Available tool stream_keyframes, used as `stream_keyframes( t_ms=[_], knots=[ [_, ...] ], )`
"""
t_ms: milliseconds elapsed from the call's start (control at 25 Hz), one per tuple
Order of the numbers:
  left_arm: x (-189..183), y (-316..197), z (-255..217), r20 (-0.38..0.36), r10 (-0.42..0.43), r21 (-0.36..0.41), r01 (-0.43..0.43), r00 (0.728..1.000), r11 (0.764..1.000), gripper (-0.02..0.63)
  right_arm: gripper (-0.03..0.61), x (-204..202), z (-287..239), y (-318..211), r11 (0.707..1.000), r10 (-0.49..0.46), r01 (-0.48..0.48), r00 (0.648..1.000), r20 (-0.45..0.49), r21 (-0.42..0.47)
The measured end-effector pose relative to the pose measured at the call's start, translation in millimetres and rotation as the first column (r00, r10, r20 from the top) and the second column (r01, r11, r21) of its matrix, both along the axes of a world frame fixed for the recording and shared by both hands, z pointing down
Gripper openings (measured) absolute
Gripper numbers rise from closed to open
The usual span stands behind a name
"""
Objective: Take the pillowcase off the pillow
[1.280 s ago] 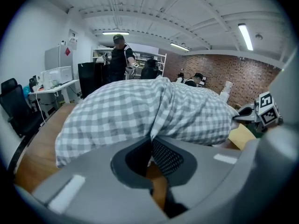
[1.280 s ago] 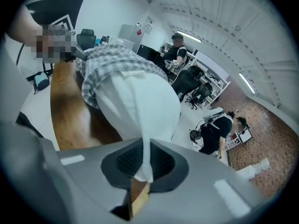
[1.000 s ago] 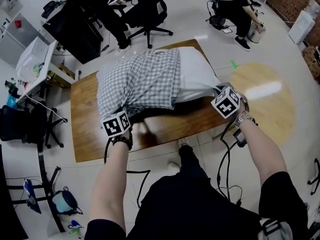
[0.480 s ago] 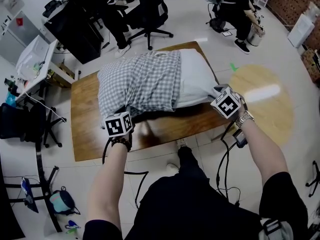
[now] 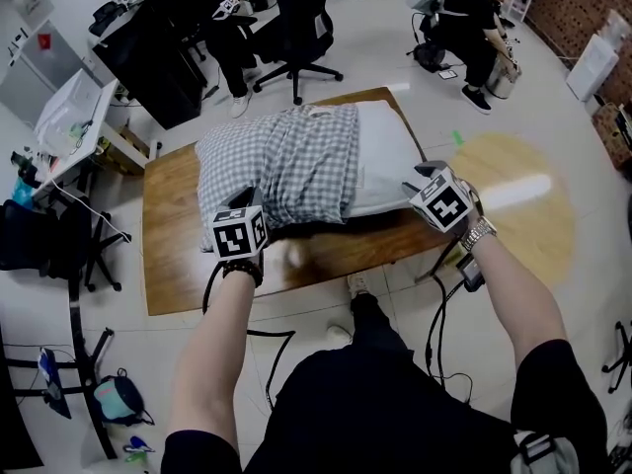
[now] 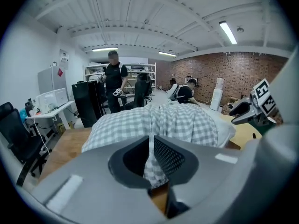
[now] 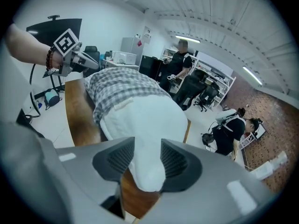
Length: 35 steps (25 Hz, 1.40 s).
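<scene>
Left tongs (image 6: 150, 143): jaws almost together, just eased open a touch, pinching a fold of the checked pillowcase (image 5: 286, 161) at its near left corner. Right tongs (image 7: 148, 148): jaws just opened to about half, now around the bare white corner of the pillow (image 5: 387, 156), with the pads touching it on both sides.

The pillow lies across the middle of the worktop (image 5: 173, 235). The pillowcase covers its left part, and the white end is exposed toward the right edge.

Step in hand, as judged: stripping, roughly a third uncovered. The next move calls for drawing the case leftward while the right tongs anchor the pillow; the thin pinch may slip.

Room: a bare strip of worktop left of the pillow, with open floor beyond that edge. An office chair (image 5: 296, 28) and people are past the far edge, well apart.
</scene>
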<state>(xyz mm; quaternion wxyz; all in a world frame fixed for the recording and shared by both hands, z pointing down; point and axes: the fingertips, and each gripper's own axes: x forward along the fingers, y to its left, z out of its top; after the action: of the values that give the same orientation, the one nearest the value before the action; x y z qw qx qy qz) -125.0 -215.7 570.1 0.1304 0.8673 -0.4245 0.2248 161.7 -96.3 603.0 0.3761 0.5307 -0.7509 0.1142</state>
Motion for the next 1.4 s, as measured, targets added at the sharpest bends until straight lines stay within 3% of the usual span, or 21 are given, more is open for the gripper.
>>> stream_keyframes(
  t_ms=[440, 760, 1400],
  knots=[
    [32, -2, -53, 0.058, 0.096, 0.077, -0.100, 0.994, 0.992, 0.041, 0.175, -3, -31, -3, 0.999, -0.013, 0.013, 1.000, -0.003, 0.050],
    [60, -25, -75, 0.096, 0.143, 0.084, -0.151, 0.985, 0.985, 0.058, 0.173, 9, -56, -33, 0.998, -0.020, 0.020, 1.000, 0.012, 0.061],
    [133, -135, -94, 0.176, 0.275, 0.020, -0.282, 0.945, 0.959, 0.151, 0.175, 50, -78, -155, 0.998, -0.036, 0.032, 0.997, 0.074, 0.048]
  ],
)
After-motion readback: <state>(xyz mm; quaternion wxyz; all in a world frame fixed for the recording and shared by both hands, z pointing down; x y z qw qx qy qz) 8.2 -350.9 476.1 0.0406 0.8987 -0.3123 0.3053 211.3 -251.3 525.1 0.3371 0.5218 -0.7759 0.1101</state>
